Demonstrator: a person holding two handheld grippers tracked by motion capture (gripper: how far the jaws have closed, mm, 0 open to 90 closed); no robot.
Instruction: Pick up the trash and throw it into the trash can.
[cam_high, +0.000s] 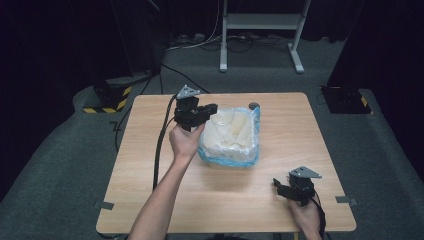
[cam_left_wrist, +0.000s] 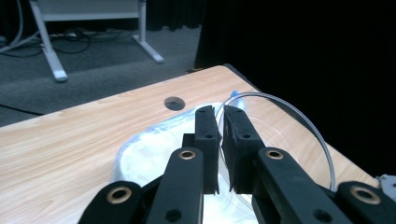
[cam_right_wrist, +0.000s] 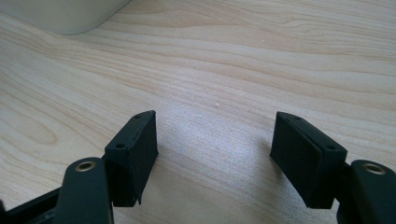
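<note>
High view, unlabelled clear cup (cam_high: 223, 121), left tongs (cam_high: 212, 111) clamped

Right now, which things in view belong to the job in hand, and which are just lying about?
In the job:
- left hand-held gripper, shut on the clear plastic lid
- bin lined with a blue bag

Lying about:
- right hand-held gripper, open above the bare table
- white frame on the floor
- table's round hole

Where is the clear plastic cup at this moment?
In the left gripper view the clear plastic cup is pinched by its rim in the left gripper, above the white bin with the blue liner at mid-table.
</note>
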